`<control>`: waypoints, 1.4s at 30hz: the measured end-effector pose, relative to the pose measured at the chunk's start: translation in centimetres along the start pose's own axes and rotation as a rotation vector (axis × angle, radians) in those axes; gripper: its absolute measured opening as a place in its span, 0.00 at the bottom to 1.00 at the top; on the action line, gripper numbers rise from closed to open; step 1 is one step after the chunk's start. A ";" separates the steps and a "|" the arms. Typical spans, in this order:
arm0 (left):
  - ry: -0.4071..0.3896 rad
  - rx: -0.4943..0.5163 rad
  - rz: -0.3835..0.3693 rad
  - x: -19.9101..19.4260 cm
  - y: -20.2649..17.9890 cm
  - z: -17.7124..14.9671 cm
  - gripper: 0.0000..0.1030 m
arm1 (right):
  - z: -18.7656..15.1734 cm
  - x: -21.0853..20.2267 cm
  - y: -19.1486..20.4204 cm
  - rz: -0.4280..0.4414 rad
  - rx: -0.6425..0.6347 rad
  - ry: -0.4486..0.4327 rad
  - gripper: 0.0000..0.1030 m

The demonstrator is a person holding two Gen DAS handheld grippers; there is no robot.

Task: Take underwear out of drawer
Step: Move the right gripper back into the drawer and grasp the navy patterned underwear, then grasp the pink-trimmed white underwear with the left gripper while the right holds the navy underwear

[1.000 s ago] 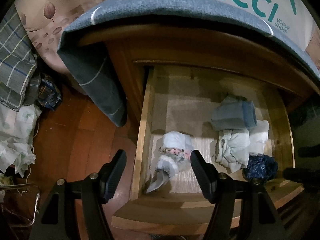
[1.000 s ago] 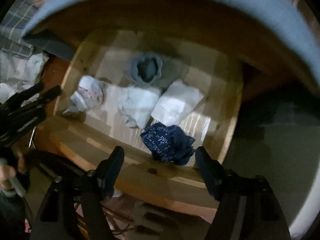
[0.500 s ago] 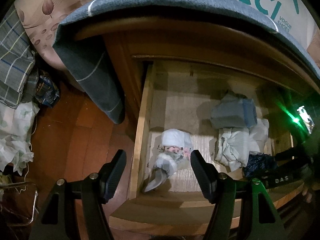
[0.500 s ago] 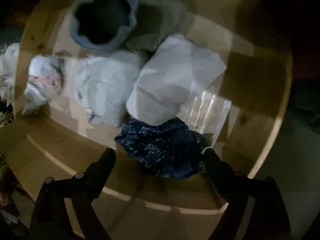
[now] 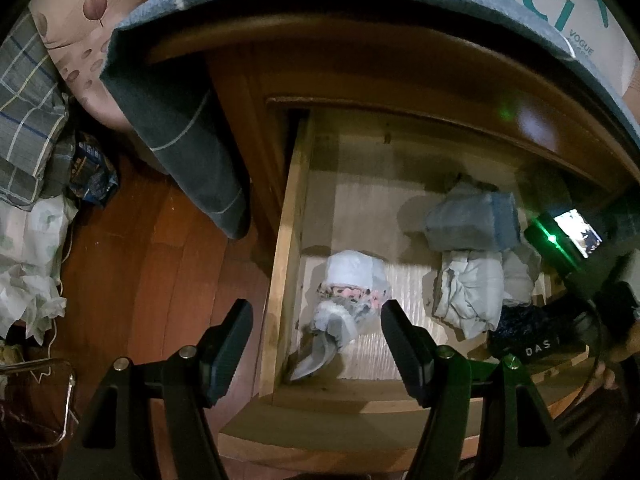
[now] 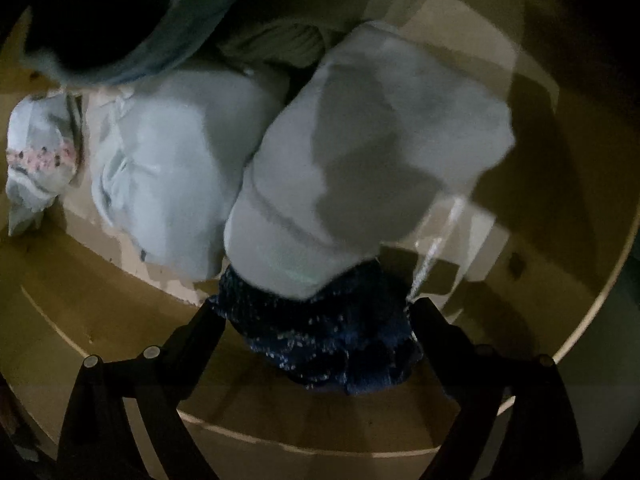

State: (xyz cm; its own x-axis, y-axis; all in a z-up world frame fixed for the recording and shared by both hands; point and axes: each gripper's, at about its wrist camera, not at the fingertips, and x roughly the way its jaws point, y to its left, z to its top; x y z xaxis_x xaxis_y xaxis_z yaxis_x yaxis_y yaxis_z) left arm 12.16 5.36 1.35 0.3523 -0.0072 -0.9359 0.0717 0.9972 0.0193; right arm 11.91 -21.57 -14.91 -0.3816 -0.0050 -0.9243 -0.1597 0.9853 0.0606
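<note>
An open wooden drawer [image 5: 286,240] holds several bundles of underwear. The right gripper [image 6: 316,312] reaches down into the drawer's front right corner, its jaws opening, one on either side of a dark blue speckled bundle [image 6: 332,344] that lies against the front wall; the pads do not appear to press on the cloth, though the picture is dim and blurred. A white folded piece [image 6: 360,168] lies just behind the blue bundle and partly over it, with a pale blue-grey piece [image 6: 172,168] beside it to the left and a grey-blue roll [image 5: 472,220] farther back. Near the drawer's front left corner sits a white bundle with a pink patterned band [image 5: 352,292], apart from the others. The left gripper [image 5: 316,348] hangs above the drawer's front left corner with its jaws apart and nothing between them, one finger over the floor [image 5: 160,280], the other over the drawer. A grey-blue cloth [image 5: 180,128] drapes over the cabinet's top edge above the drawer. In the left wrist view the right gripper's body shows a lit screen and a green light.
</note>
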 end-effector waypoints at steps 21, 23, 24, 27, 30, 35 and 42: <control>0.027 -0.019 0.010 0.6 0.4 0.0 0.66 | 0.3 0.4 2.4 -0.077 -0.055 0.003 0.44; 0.027 -0.023 0.009 0.6 0.5 0.0 0.66 | -0.2 0.2 2.3 -0.069 -0.043 -0.015 0.35; 0.028 -0.025 0.008 0.6 0.5 0.0 0.66 | -0.4 0.2 2.1 -0.058 -0.034 -0.025 0.33; 0.031 -0.030 0.005 0.6 0.6 0.0 0.66 | -2.1 0.4 1.5 -0.034 -0.017 -0.080 0.29; 0.032 -0.039 -0.001 0.5 0.8 0.0 0.66 | -3.4 -0.6 1.3 -0.006 0.003 -0.148 0.28; 0.058 -0.047 -0.025 1.0 0.9 0.2 0.66 | -5.9 -3.4 1.2 0.044 0.016 -0.303 0.28; 0.124 0.019 -0.056 2.2 -0.1 0.9 0.66 | -9.7 -6.1 0.9 0.103 0.065 -0.477 0.28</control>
State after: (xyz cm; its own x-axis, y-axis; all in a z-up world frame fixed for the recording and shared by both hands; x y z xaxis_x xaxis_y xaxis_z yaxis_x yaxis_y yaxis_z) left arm 13.81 5.17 -0.42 0.2289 -0.0529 -0.9720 0.1058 0.9940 -0.0292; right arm 5.30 -22.32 -5.58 0.0691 0.1568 -0.9852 -0.0796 0.9853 0.1512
